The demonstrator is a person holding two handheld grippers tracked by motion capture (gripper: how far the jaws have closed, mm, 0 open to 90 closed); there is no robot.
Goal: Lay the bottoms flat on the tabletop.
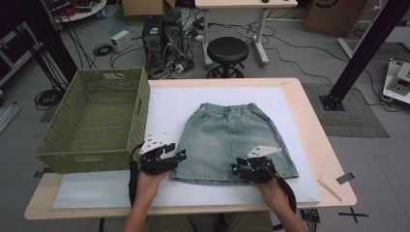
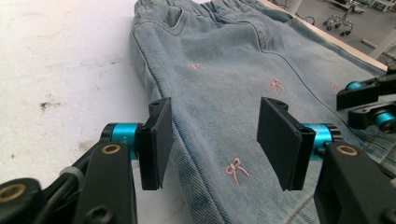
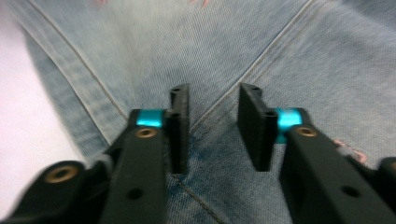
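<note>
Skirt (image 1: 232, 137) flat on table (image 1: 309, 121), hem at near edge. Left gripper (image 1: 175, 153) released at hem's left corner, right gripper (image 1: 240, 166) released, half-closed over hem. Best pinch hem corners evenly before lifting.

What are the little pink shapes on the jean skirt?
Small pink bows stitched on the skirt, clearest in the left gripper view.

i'm looking into a lab or robotics test room, not a home. past the work table (image 1: 309, 125), at about twelve o'clock, two black computer towers (image 1: 162, 36) sit on the bare grey floor in a tangle of cables (image 1: 186, 63). a round black stool (image 1: 227, 50) stands just right of them under a light desk (image 1: 246, 5). black metal frame legs (image 1: 367, 48) rise at two o'clock, and cardboard boxes (image 1: 331, 14) line the far wall.
</note>
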